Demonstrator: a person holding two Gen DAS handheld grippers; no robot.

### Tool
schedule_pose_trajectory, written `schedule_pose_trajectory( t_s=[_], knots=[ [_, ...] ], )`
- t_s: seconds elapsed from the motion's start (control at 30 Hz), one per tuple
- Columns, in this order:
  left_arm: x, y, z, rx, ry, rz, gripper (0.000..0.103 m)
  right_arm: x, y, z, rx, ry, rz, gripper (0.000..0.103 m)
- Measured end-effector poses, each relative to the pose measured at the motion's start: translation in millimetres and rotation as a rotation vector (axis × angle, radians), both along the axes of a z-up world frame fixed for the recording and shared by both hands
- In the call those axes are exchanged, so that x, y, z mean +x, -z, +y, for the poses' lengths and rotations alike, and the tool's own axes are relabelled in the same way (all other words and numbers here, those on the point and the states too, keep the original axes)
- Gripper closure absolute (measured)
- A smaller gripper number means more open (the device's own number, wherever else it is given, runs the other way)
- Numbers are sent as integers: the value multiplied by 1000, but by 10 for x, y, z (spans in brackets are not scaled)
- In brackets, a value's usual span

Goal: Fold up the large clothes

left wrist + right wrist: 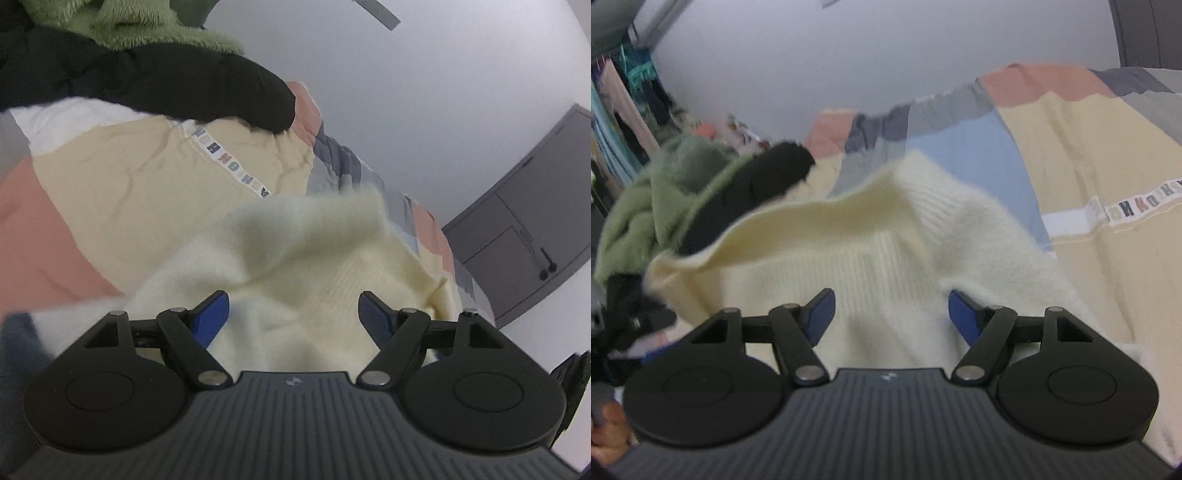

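Left tongs [293, 314]: blue pads spread wide, released, nothing pinched. Right tongs [890, 314]: likewise released. Fluffy cream knit sweater [886, 258] lies rumpled on bed just ahead of both, ribbed edge [812, 214] raised, no neat fold visible. Judged: folding barely begun; flattening and folds remain. Beyond: patchwork pastel bedcover [129, 192], unfolded heap of green fuzzy garment [665, 184] over black garment [184, 81].

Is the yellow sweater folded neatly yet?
Not yet. The sweater lies rumpled on the bedspread, one ribbed edge flopped up loosely.
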State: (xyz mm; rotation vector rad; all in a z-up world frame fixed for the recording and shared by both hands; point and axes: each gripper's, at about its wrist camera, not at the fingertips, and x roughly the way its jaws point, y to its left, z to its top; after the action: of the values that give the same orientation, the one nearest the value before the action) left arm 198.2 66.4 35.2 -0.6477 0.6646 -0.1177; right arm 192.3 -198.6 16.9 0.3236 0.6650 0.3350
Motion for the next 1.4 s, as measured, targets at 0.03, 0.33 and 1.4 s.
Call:
schedule_pose_trajectory(
  t_s=[0.03,0.33,1.4],
  knots=[
    [-56,-23,-1,22,0,-4,23,-31,-20,-27,11,0,-10,33],
    [-926,-199,-64,193,43,-31,23,-346,-234,-269,-10,5,-85,34],
    [-1547,-168,-277,269,67,-56,23,-400,122,-611,-395,212,29,89]
  ],
)
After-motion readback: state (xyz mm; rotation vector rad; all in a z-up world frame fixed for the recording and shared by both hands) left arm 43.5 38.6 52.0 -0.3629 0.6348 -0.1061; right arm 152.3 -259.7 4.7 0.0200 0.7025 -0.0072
